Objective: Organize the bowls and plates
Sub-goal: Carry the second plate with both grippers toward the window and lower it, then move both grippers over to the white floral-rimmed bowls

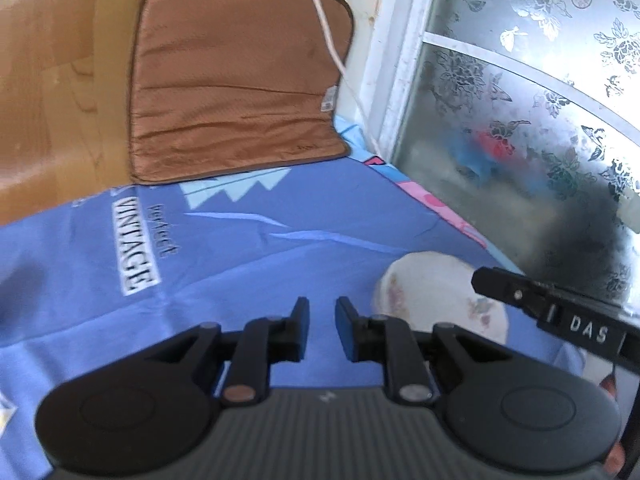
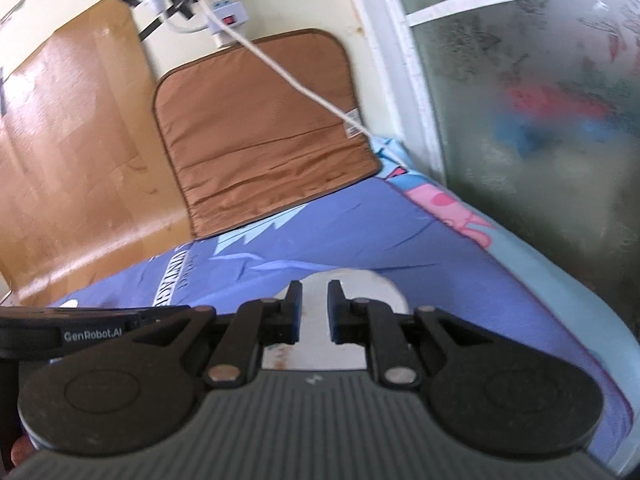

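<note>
A white bowl with a faint flower print [image 1: 436, 300] sits on the blue cloth near the window. My left gripper [image 1: 322, 322] hovers over the cloth just left of the bowl, its jaws a little apart with nothing between them. My right gripper [image 2: 314, 306] hangs above the same white dish [image 2: 352, 284], jaws a little apart and empty; most of the dish is hidden under it. The right gripper's body [image 1: 560, 312] shows at the right of the left wrist view.
A blue printed cloth [image 1: 240, 248] covers the table. A brown cushion [image 1: 240, 80] leans on the back wall, with a white cable [image 1: 328, 36] and a power strip [image 2: 220, 4]. A frosted window [image 1: 520, 100] runs along the right. Cardboard [image 2: 72, 140] stands at the left.
</note>
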Motion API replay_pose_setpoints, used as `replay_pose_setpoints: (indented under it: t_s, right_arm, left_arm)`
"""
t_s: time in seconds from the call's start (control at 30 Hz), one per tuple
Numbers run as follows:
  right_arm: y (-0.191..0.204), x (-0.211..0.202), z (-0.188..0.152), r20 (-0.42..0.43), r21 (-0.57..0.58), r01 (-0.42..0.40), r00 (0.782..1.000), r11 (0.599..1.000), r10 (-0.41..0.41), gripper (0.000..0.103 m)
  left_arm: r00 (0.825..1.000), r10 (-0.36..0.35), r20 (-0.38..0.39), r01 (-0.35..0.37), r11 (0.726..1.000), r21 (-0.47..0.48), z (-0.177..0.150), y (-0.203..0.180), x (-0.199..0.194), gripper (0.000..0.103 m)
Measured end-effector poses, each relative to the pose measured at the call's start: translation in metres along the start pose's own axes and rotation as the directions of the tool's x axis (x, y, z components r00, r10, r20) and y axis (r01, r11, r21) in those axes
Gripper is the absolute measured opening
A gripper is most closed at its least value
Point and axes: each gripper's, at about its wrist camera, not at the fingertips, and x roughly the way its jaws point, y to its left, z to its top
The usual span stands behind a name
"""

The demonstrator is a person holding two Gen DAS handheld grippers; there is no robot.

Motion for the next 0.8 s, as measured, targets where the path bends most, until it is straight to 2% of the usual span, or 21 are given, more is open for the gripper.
replay_pose_setpoints:
  t_s: [0.2, 0.37, 0.47, 0.8]
  right_arm:
    - [0.028, 0.01, -0.006, -0.047, -0.046, -0.053, 0.998, 0.998, 0.05, 0.017]
    - [0.054, 0.019, -0.012, -0.086, -0.09, -0.1, 0.992, 0.991, 0.092, 0.018]
    - [0.067, 0.023, -0.018, -0.113, -0.11, -0.124, 0.987, 0.986, 0.111, 0.025]
    - [0.108, 0.034, -0.027, -0.174, -0.182, -0.183, 0.973, 0.966, 0.151, 0.026]
  left_arm:
    - [0.996, 0.087, 0.029, -0.086, 0.996, -0.031, -0.017, 0.032, -0.016, 0.016]
    - [0.983, 0.18, 0.042, -0.177, 0.982, -0.064, -0.029, 0.063, -0.027, 0.016]
    - [0.974, 0.222, 0.042, -0.218, 0.972, -0.083, -0.037, 0.079, -0.033, 0.016]
    - [0.954, 0.3, 0.029, -0.293, 0.946, -0.139, -0.055, 0.12, -0.045, 0.016]
